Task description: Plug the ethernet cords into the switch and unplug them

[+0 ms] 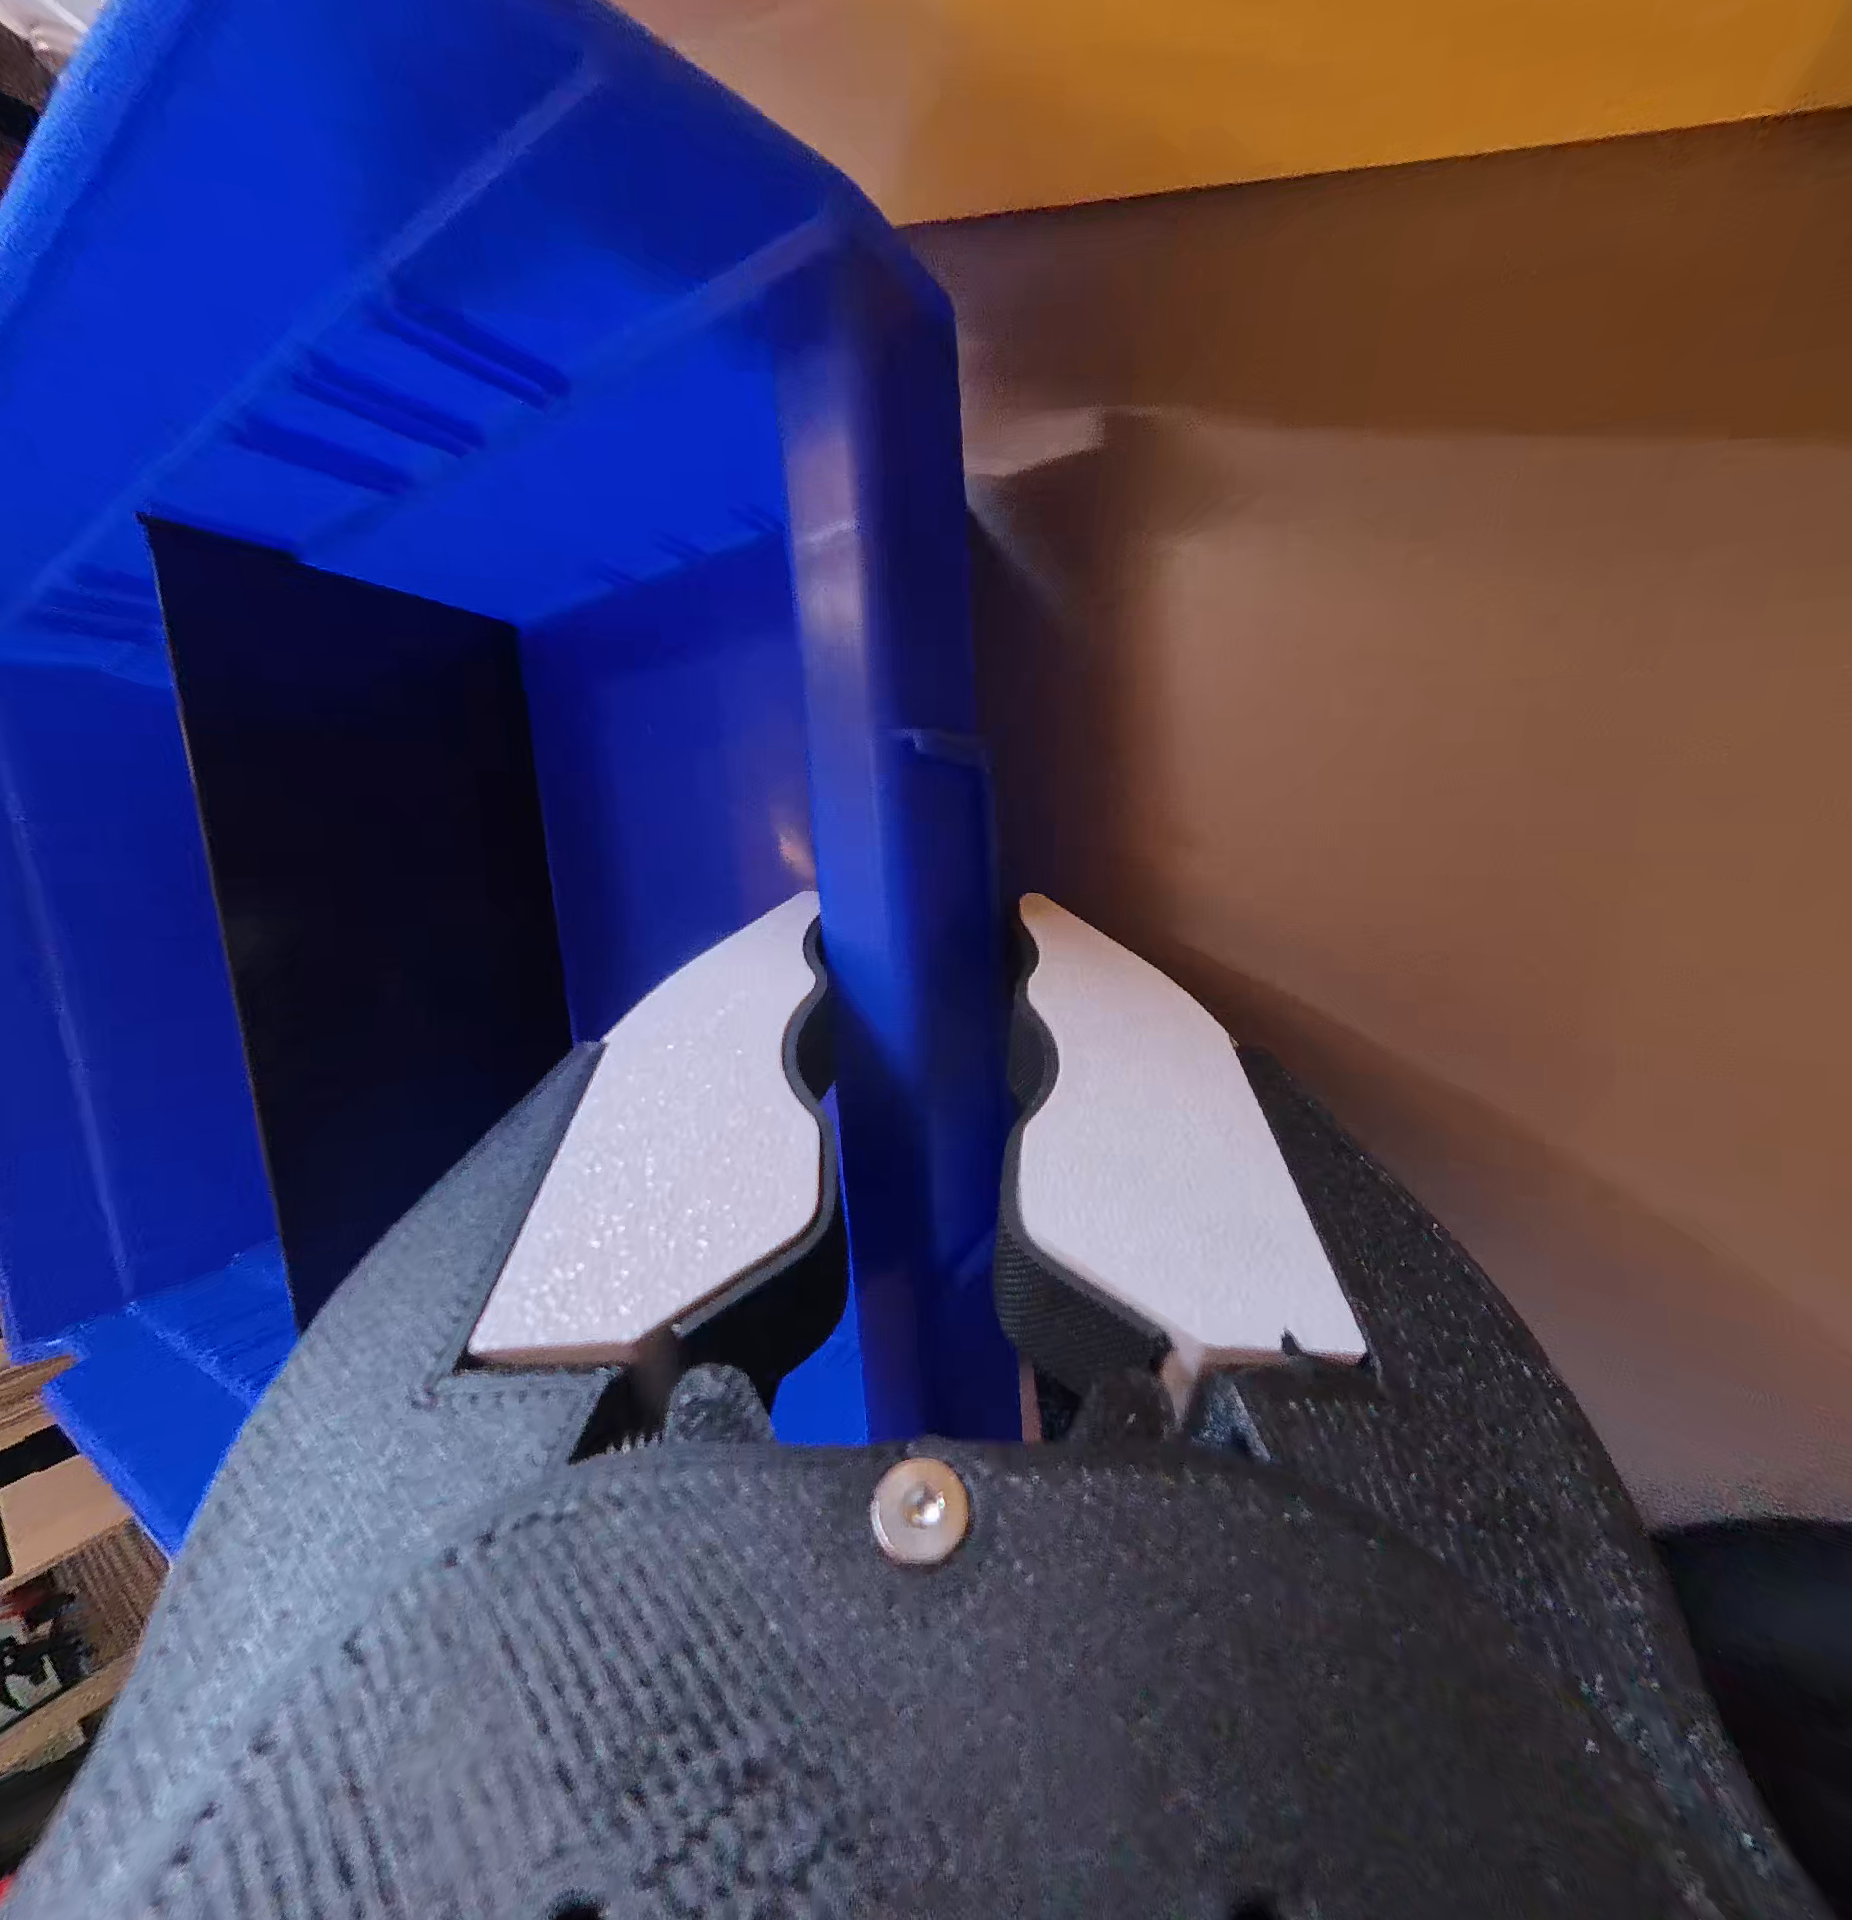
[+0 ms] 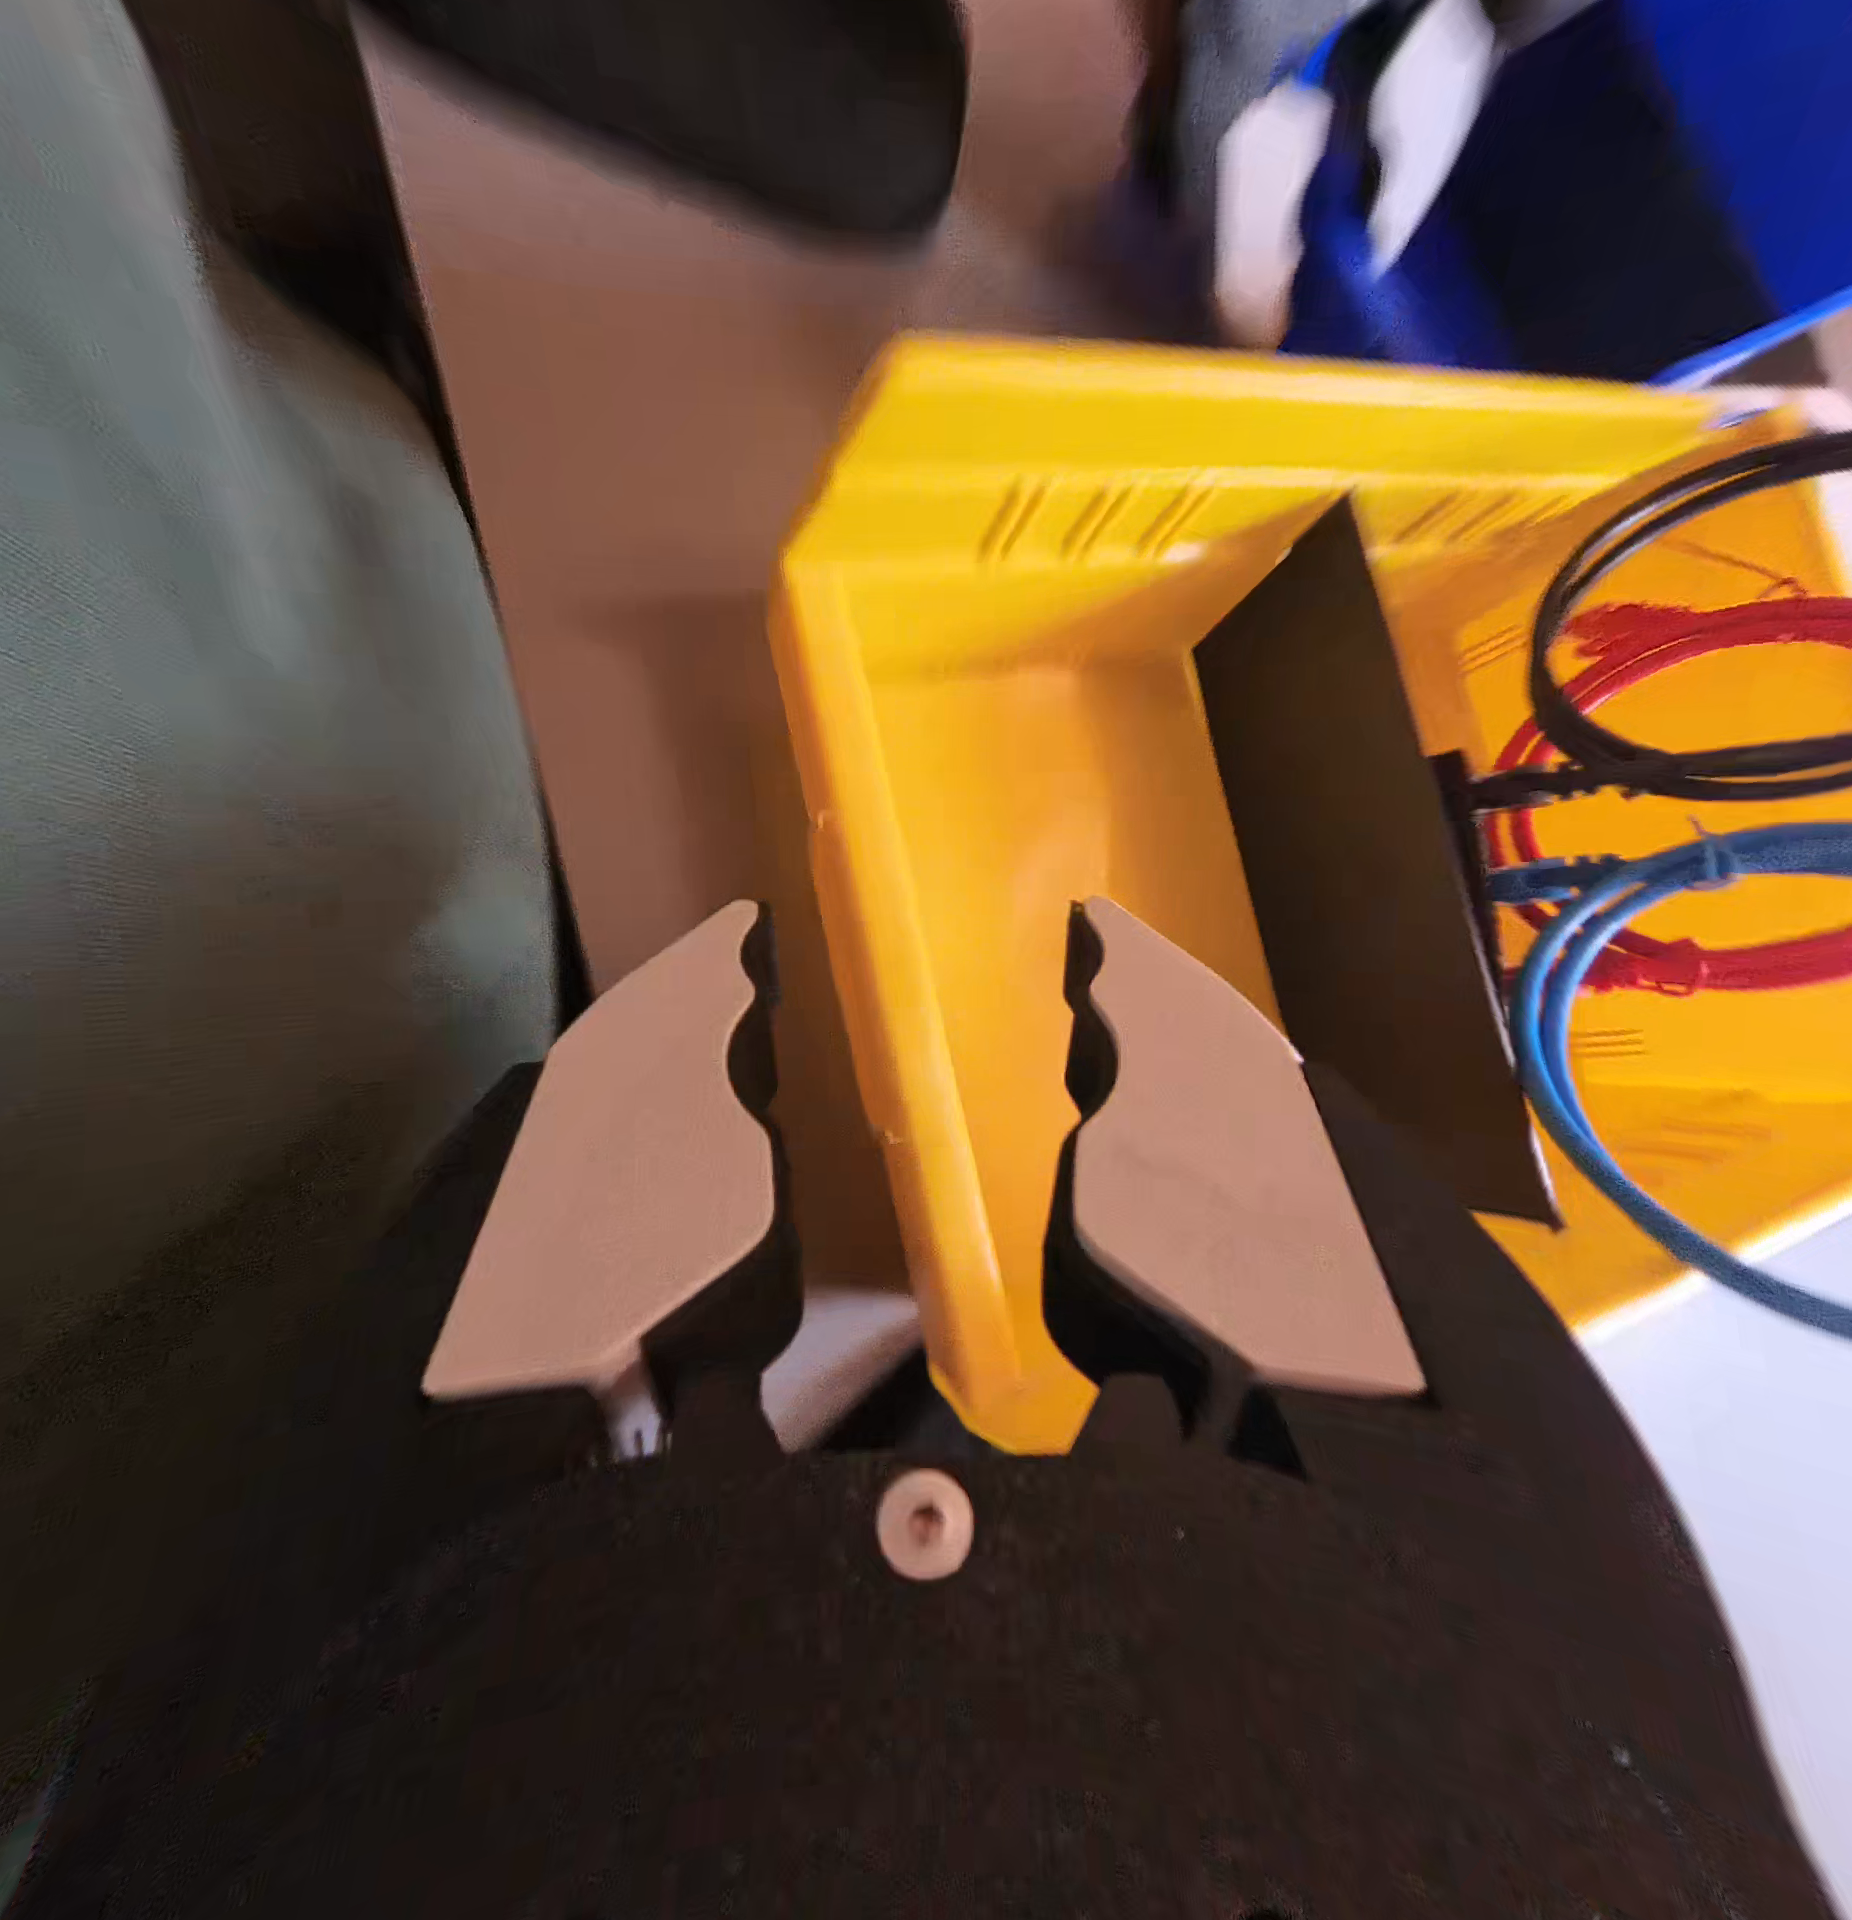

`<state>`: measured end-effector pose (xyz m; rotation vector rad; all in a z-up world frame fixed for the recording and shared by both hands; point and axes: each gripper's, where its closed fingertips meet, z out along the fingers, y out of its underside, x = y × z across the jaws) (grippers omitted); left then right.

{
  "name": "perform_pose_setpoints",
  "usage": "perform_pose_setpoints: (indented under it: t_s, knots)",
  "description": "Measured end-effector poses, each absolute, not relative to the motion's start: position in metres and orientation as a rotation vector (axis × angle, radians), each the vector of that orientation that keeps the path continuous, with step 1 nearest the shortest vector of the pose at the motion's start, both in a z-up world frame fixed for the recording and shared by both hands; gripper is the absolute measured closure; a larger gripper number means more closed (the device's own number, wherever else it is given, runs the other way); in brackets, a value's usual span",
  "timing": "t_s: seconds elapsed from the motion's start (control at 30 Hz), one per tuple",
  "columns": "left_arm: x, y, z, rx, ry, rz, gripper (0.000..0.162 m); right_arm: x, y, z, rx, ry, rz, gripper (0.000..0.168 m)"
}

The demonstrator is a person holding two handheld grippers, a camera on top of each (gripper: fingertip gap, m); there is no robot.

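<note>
My left gripper (image 1: 917, 914) is shut on the upright side wall of a blue plastic bin (image 1: 382, 312); a dark divider panel (image 1: 361, 883) stands inside it. My right gripper (image 2: 917, 914) is shut on the side wall of a yellow plastic bin (image 2: 1005, 779), which looks tilted. Inside the yellow bin, past a dark divider panel (image 2: 1348, 831), a small black switch (image 2: 1462, 821) shows edge-on. A black cord (image 2: 1680, 769), a red cord (image 2: 1732, 634) and a blue cord (image 2: 1556, 1039) lie coiled and run to the switch. No cords show in the left wrist view.
A brown wall or panel (image 1: 1421, 727) fills the right of the left wrist view. In the right wrist view, green fabric (image 2: 174, 727) is on the left, the blue bin (image 2: 1628, 208) is at the top right, and a white surface (image 2: 1784, 1507) lies under the yellow bin.
</note>
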<state>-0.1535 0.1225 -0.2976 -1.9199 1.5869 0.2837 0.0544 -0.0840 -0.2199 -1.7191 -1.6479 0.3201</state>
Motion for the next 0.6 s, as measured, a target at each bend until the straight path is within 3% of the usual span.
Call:
perform_pose_setpoints:
  t_s: [0.03, 0.17, 0.3, 0.47, 0.6]
  knots:
    - [-0.153, 0.116, -0.297, -1.910, 1.590, 0.284, 0.132, 0.059, -0.087, -0.201, -1.710, -1.552, 0.433, 0.114]
    - [-0.146, 0.089, -0.297, -1.849, 1.621, 0.261, 0.132, 0.109, -0.065, -0.164, -1.752, -1.145, 0.440, 0.110]
    - [-0.133, 0.078, -0.296, -1.766, 1.666, 0.253, 0.132, 0.131, -0.065, -0.213, -1.974, -0.988, 0.466, 0.091]
    - [-0.113, 0.091, -0.295, -1.653, 1.704, 0.265, 0.131, 0.129, -0.048, -0.211, -1.935, -0.783, 0.534, 0.108]
    - [-0.095, 0.097, -0.291, -1.523, 1.735, 0.227, 0.129, 0.156, -0.037, -0.199, -1.945, -0.698, 0.395, 0.093]
